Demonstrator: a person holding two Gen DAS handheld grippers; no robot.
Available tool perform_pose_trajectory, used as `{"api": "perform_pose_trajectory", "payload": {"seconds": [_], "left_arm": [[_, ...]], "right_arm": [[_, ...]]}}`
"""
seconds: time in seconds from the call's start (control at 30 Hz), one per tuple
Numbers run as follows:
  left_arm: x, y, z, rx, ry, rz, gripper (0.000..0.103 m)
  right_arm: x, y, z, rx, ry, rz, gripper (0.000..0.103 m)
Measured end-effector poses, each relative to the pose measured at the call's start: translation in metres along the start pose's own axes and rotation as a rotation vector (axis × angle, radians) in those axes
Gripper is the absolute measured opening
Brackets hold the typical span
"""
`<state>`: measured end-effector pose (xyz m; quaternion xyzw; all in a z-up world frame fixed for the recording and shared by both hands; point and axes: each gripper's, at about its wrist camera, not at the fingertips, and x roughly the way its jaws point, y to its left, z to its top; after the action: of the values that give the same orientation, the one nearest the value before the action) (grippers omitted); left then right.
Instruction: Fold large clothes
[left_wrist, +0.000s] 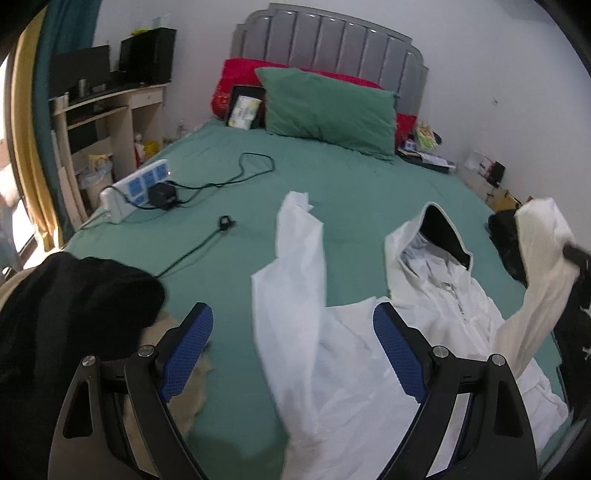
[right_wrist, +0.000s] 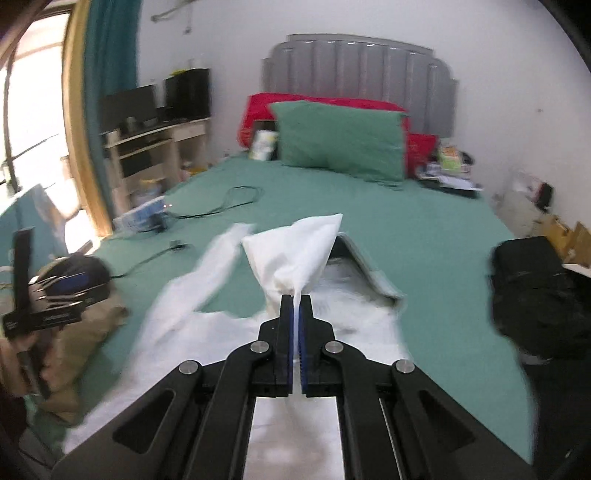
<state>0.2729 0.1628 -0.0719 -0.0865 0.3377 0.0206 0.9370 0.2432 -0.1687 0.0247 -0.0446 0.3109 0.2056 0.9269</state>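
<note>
A white hooded jacket (left_wrist: 436, 306) lies face up on the green bed sheet (left_wrist: 332, 177), its hood (left_wrist: 439, 229) toward the pillows. One sleeve (left_wrist: 299, 240) stretches flat toward the middle of the bed. My left gripper (left_wrist: 295, 332) hovers open over the jacket's lower body with nothing between its blue pads (left_wrist: 195, 350). The other sleeve (left_wrist: 535, 254) is raised off the bed at the right. My right gripper (right_wrist: 295, 299) is shut on that sleeve's cuff (right_wrist: 295, 251), which fans out above the fingertips. The left gripper (right_wrist: 70, 286) shows blurred at the left of the right wrist view.
A power strip (left_wrist: 136, 188) with a charger and black cables (left_wrist: 221, 181) lies on the bed's left side. Black and tan garments (left_wrist: 74, 295) are piled at the near left. A black bag (right_wrist: 532, 288) sits at the right edge. A green pillow (left_wrist: 328, 110) leans on the headboard.
</note>
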Motion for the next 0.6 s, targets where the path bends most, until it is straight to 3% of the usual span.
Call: {"api": "perform_pose_trajectory", "payload": {"seconds": [0.23,0.27,0.3,0.33,0.37,0.4,0.5,0.6], "left_arm": [[-0.004,0.034,-0.006,-0.07,0.041,0.003,0.091],[-0.002,0.035,-0.008,-0.072,0.05,0.001,0.091],[0.0,0.034,-0.009,-0.074,0.06,-0.001,0.091],[0.004,0.032,-0.011,-0.077,0.077,-0.013,0.091],[0.008,0.029,-0.013,-0.081,0.093,-0.037,0.091],[0.009,0.027,-0.016,-0.083,0.106,-0.056,0.091],[0.021,0.008,-0.027,-0.061,0.16,-0.112,0.091],[0.033,-0.016,-0.043,0.0,0.21,-0.131,0.091]], "right_arm": [[0.064,0.094,-0.074,-0.11,0.242,0.188,0.004],[0.074,0.101,-0.087,-0.132,0.29,0.202,0.009],[0.084,0.108,-0.102,-0.153,0.343,0.216,0.02],[0.085,0.105,-0.111,-0.16,0.362,0.23,0.029],[0.084,0.101,-0.118,-0.162,0.377,0.246,0.051],[0.083,0.097,-0.122,-0.161,0.377,0.248,0.063],[0.068,0.064,-0.12,-0.148,0.336,0.226,0.065],[0.051,0.011,-0.111,-0.14,0.269,0.125,0.065]]}}
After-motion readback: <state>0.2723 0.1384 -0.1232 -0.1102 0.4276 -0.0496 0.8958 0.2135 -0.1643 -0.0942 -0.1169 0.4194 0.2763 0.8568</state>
